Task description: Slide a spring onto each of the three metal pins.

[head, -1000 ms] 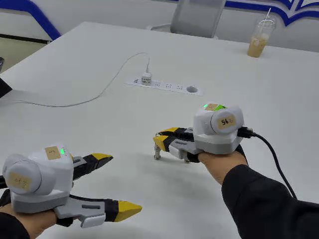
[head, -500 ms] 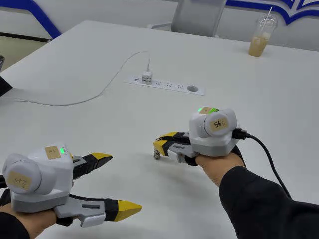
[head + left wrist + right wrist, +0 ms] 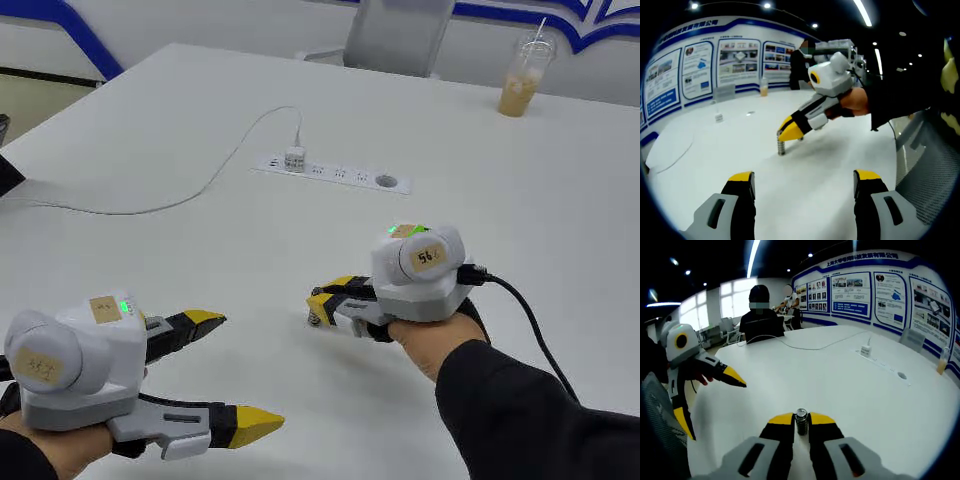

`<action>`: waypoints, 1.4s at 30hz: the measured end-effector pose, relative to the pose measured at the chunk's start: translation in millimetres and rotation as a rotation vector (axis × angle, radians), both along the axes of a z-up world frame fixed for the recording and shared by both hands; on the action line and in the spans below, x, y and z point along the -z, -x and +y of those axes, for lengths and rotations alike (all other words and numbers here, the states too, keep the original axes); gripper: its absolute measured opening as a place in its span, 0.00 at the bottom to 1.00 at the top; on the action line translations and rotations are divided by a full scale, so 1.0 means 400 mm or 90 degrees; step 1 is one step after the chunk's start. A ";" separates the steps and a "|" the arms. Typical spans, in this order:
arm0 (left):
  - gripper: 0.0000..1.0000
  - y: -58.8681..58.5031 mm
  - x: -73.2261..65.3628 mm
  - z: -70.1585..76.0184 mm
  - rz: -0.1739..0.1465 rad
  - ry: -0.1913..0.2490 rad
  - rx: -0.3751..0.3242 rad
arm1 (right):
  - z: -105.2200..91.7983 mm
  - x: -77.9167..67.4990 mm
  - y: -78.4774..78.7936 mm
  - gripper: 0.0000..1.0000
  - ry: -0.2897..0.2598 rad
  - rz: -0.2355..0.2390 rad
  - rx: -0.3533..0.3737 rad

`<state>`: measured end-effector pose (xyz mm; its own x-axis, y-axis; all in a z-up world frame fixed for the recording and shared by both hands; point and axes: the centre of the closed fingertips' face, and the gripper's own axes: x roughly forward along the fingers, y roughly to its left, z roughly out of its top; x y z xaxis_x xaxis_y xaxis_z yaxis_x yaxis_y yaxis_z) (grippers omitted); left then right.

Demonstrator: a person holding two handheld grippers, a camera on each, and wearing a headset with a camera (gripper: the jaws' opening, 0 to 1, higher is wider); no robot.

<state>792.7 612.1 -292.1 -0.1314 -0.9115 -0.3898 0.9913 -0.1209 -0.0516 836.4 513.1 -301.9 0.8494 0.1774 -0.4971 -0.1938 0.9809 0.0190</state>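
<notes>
Right gripper view: right tongs point(image 3: 801, 420) pinch an upright pin point(image 3: 801, 414), perhaps spring-wrapped. The left tongs point(image 3: 804, 176), spread, hang well short of it.

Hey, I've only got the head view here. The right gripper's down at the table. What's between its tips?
Observer: In the right gripper view, the right gripper is closed on a metal pin that stands upright.
Operator: Is there a spring on that pin?
Observer: The left gripper view shows what look like spring coils around it, just above the table.
Operator: Is anyone else at the table?
Observer: The right gripper view shows a person in a dark top seated at the far end.
</notes>
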 end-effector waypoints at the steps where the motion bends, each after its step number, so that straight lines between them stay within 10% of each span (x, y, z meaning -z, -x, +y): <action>1: 0.82 0.001 0.000 0.000 0.000 0.000 0.000 | 0.000 0.000 0.000 0.12 0.000 0.000 0.000; 42: 0.83 0.009 -0.025 -0.010 -0.009 0.013 0.000 | -0.001 -0.083 0.135 0.22 0.017 -0.049 0.007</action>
